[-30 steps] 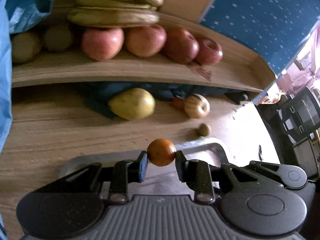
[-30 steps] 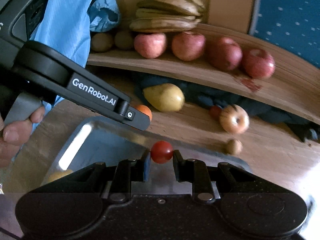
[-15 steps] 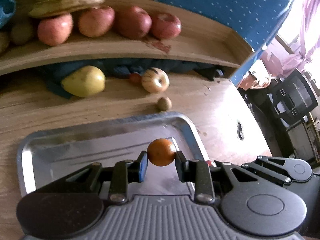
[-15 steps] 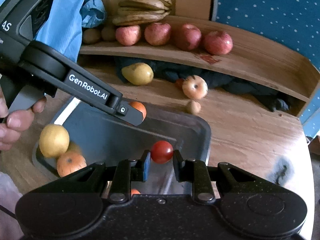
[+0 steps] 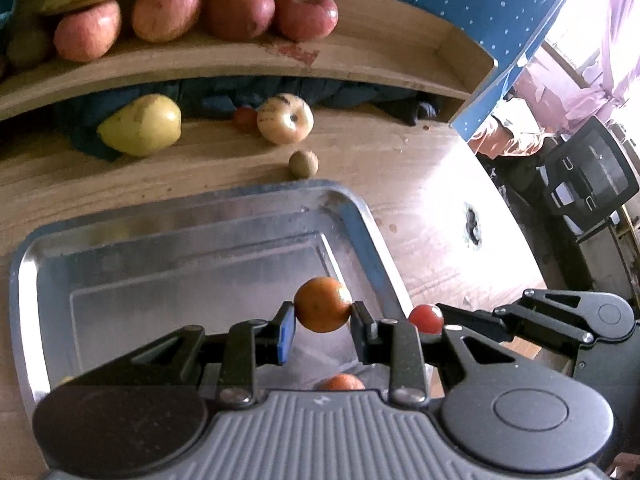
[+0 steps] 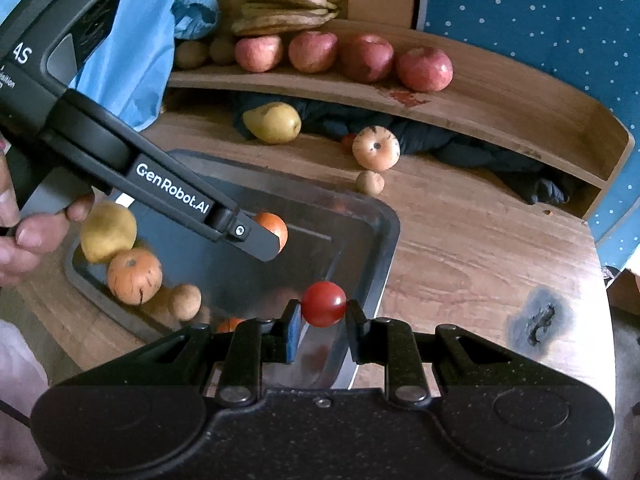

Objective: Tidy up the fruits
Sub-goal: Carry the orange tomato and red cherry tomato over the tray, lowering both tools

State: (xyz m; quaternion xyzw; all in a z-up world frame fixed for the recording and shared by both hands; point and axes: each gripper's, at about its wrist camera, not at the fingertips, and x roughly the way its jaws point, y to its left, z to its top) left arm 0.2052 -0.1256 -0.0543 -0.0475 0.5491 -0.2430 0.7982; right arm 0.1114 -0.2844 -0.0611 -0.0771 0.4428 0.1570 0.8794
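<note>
A wooden table [image 6: 460, 240] bears a metal tray [image 5: 360, 216]. My left claw [image 5: 323, 314] pinches an orange [image 5: 322, 308], my right claw [image 6: 323, 312] a tomato [image 6: 323, 303], both poised above the tray, likely for dropping in.

The far half of the metal tray [image 5: 168, 248] lies bare and open from above, while its near-left corner is crowded by a yellow pear [image 6: 107, 232], an orange [image 6: 134, 276] and a small brown fruit [image 6: 184, 301]. Beyond the rim, a kiwi [image 5: 303, 164], a pale apple [image 5: 285, 118] and a second pear [image 5: 141, 125] stand before the low gap under the wooden shelf [image 5: 360, 60]. The table [image 6: 472, 240] to the tray's right is clear.
</note>
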